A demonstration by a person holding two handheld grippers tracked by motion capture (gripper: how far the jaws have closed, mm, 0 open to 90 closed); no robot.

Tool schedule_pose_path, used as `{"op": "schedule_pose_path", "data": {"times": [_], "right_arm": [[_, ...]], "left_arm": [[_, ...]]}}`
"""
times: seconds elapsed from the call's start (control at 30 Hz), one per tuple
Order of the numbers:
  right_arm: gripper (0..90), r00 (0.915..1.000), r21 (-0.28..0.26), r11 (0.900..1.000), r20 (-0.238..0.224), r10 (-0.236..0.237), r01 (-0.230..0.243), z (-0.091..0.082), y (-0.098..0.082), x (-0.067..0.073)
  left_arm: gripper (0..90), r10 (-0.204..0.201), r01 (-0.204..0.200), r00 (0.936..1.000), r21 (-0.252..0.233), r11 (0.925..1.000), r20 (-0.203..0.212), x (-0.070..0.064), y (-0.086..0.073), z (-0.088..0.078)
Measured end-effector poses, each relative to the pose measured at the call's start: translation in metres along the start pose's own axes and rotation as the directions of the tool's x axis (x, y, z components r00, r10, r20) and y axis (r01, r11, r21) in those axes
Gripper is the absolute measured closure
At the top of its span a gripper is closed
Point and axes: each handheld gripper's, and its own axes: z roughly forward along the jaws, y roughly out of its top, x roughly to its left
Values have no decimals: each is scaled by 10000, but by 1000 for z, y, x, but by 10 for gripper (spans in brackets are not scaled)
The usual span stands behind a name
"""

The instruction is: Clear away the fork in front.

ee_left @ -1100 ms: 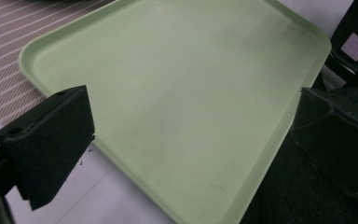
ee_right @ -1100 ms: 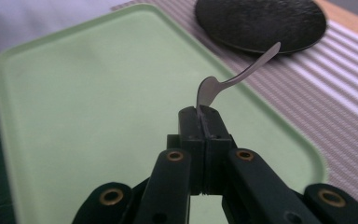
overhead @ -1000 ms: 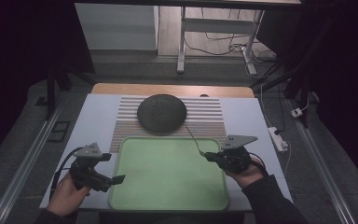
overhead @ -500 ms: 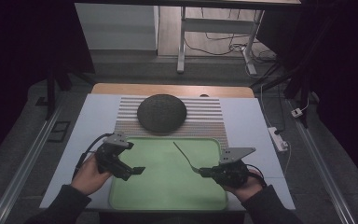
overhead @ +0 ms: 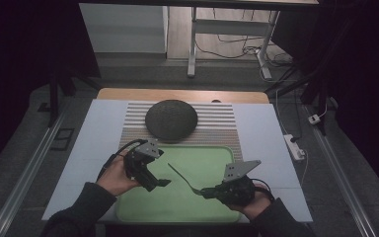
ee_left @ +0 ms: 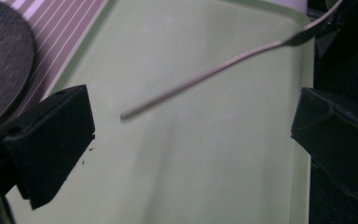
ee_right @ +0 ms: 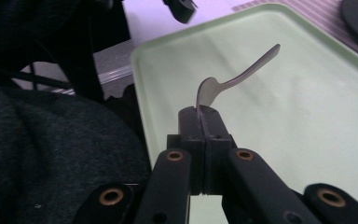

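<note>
Dim room, dark at both sides. Grey floor [overhead: 227, 74] beyond the counter's far edge, where a white desk frame [overhead: 193, 44] stands with cables [overhead: 227, 49] trailing. A power strip [overhead: 294, 146] lies off the counter's right edge.

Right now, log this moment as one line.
right gripper: shut on thin metal spoon | left gripper: open | over pale green tray

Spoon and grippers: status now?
Right gripper shut on spoon, handle out over the green tray. Left gripper open beside the handle tip. Dark dome beyond tray, clear.
</note>
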Motion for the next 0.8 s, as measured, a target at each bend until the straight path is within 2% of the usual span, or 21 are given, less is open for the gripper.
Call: {"op": "schedule_pose_path", "data": {"times": [0.03,0.07,0.1,0.17,0.3,0.47,0.5,0.53,0.63,0.67,0.7,0.73,0.77,0.8], "right_arm": [[895,10000,0,10000,0,0,0,0,0,0],[896,9997,30,9999,-193,-115,116,3,1,2],[895,9994,15,9999,-322,-110,110,4,2,3],[895,9981,91,9997,-576,-206,212,7,3,5],[896,9947,120,9991,-952,-391,405,12,5,8],[896,9881,134,9983,-1439,-540,565,15,8,10],[896,9867,155,9980,-1521,-576,607,16,8,10],[896,9859,169,9979,-1570,-585,619,16,8,10],[896,9827,184,9976,-1744,-625,667,16,9,11],[895,9818,205,9974,-1788,-648,696,16,9,11],[896,9809,217,9972,-1828,-665,716,16,9,11],[895,9798,242,9970,-1879,-682,740,16,9,11],[895,9798,242,9970,-1879,-682,740,16,9,11],[895,9785,250,9969,-1949,-681,743,16,9,11]], "left_arm": [[0,141,-141,9998,-6,9999,124,0,1,1],[0,316,-316,9992,-3,9995,258,-2,2,4],[0,316,-316,9992,-3,9995,258,-2,2,4],[0,785,-800,9954,258,9965,554,-5,1,9],[0,974,-1007,9919,375,9942,814,-8,-1,14],[6,1464,-1557,9807,656,9856,1294,-12,-2,24],[15,1682,-1799,9752,719,9811,1438,-15,-2,27],[21,1775,-1899,9729,739,9790,1482,-17,-2,29],[95,1940,-2082,9692,841,9745,1519,-20,-3,31],[123,2172,-2335,9635,948,9677,1562,-23,-3,33],[168,2172,-2335,9635,948,9677,1562,-23,-3,33],[215,2257,-2436,9596,948,9652,1678,-24,-4,33],[215,2384,-2595,9542,1035,9602,1807,-25,-4,34],[268,2418,-2638,9528,1059,9588,1835,-25,-4,34]]}}
